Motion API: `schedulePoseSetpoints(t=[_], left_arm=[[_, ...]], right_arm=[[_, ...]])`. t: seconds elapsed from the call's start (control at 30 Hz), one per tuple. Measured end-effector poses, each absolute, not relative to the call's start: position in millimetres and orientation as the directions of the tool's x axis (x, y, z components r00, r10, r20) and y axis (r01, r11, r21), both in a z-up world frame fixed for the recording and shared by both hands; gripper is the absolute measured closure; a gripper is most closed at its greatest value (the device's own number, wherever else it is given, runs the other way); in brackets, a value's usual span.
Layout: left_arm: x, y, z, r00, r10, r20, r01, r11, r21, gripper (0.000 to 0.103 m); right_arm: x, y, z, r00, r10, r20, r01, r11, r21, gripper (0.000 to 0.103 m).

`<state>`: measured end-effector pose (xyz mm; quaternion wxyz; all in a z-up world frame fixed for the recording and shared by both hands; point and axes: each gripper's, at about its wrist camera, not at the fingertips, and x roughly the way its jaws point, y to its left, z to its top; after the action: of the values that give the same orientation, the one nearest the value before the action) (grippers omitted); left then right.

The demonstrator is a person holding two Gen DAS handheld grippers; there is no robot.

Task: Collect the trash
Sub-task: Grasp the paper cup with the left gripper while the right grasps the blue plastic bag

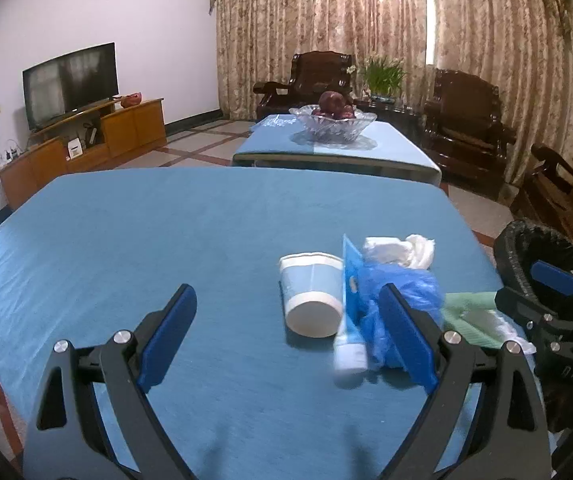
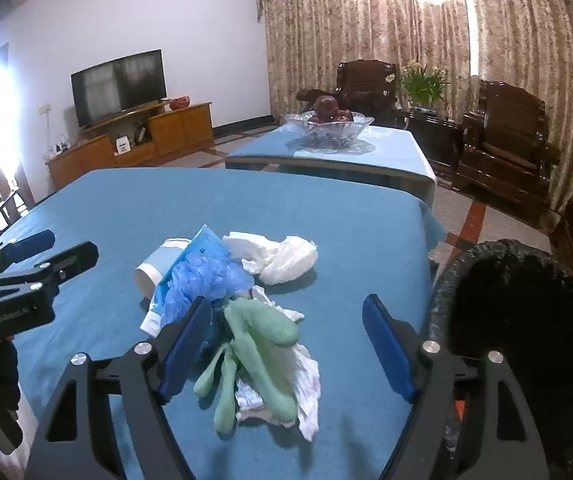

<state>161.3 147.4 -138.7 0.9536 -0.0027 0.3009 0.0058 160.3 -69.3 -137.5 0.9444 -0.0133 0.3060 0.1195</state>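
Trash lies on the blue table (image 1: 166, 232): a tipped paper cup (image 1: 312, 296), a blue tube (image 1: 350, 308), a crumpled blue plastic bag (image 1: 402, 288), white tissue (image 1: 402, 250) and a green glove (image 2: 258, 344) on white paper (image 2: 306, 376). My left gripper (image 1: 286, 332) is open just in front of the cup and tube, its right finger against the blue bag. My right gripper (image 2: 290, 344) is open around the green glove. The black-lined trash bin (image 2: 526, 320) stands at the table's right edge.
A second blue table with a glass fruit bowl (image 1: 332, 122) stands beyond. Dark wooden armchairs (image 1: 466, 120) line the curtained wall; a TV (image 1: 70, 82) sits on a wooden cabinet at the left. The other gripper shows at each view's edge.
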Motion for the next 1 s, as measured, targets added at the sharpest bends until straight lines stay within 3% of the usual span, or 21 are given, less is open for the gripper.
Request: schedulePoseSetpoints(t=[0.23,0.77,0.83,0.93,1.0], left_arm=[[187.0,151.5,-163.8,0.784,0.002,-0.620,-0.009,1.000,-0.008,0.020],[244.9,149.5,-209.4,0.708,-0.046,-0.704,0.001,0.998,-0.064,0.021],[249.8,151.4,-216.0,0.685,-0.072,-0.725,0.009,0.996,-0.090,0.035],[250.3,156.9,-218.2,0.681,-0.096,-0.726,0.006,0.992,-0.126,0.047],[247.4,160.5,-215.2,0.687,-0.093,-0.721,-0.004,0.991,-0.132,0.048]], right_arm=[[175.7,-66.8,-144.6,0.780,0.209,-0.590,-0.227,0.973,0.045,0.031],[199.6,-67.4,-150.2,0.777,0.221,-0.589,-0.233,0.971,0.056,0.031],[201.1,-67.0,-149.8,0.778,0.225,-0.587,-0.236,0.970,0.059,0.031],[200.7,-64.7,-148.4,0.777,0.234,-0.585,-0.248,0.967,0.058,0.031],[199.4,-61.0,-146.8,0.776,0.244,-0.582,-0.260,0.964,0.058,0.031]])
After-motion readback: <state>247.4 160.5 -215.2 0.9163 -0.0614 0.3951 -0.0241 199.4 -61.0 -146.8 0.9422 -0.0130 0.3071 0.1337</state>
